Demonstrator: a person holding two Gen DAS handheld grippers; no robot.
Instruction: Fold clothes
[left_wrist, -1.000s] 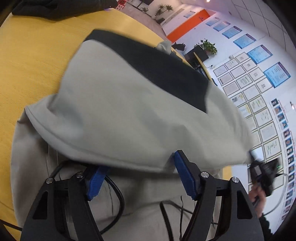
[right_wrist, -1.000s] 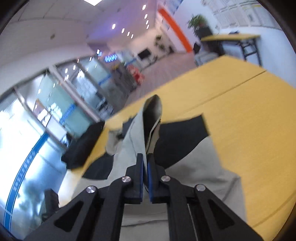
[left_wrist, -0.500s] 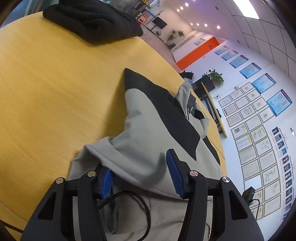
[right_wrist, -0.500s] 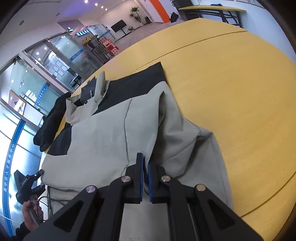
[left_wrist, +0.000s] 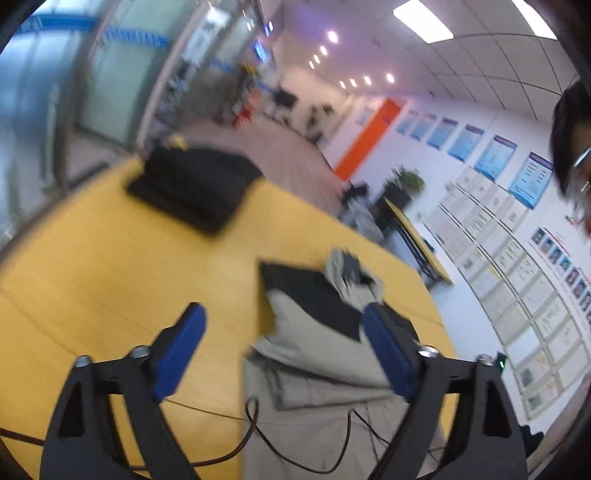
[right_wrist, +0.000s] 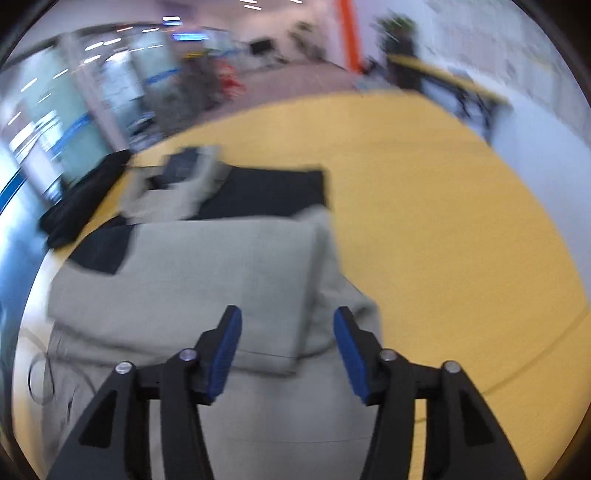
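Observation:
A grey and black jacket (right_wrist: 207, 273) lies folded over itself on the yellow table (right_wrist: 443, 229). It also shows in the left wrist view (left_wrist: 317, 332), at the right. My left gripper (left_wrist: 284, 332) is open and empty, raised above the jacket's left edge. My right gripper (right_wrist: 286, 332) is open and empty, just above the folded grey layer near its right edge. Both views are motion-blurred.
A folded black garment (left_wrist: 195, 188) lies at the far side of the table, also seen in the right wrist view (right_wrist: 81, 199). Thin black cables (left_wrist: 295, 443) trail over the jacket's near part. A person's head (left_wrist: 572, 147) is at the right edge.
My right gripper was shut on the jacket fabric and has opened, leaving the fold lying on the jacket. My left gripper has lifted up and away from the cloth.

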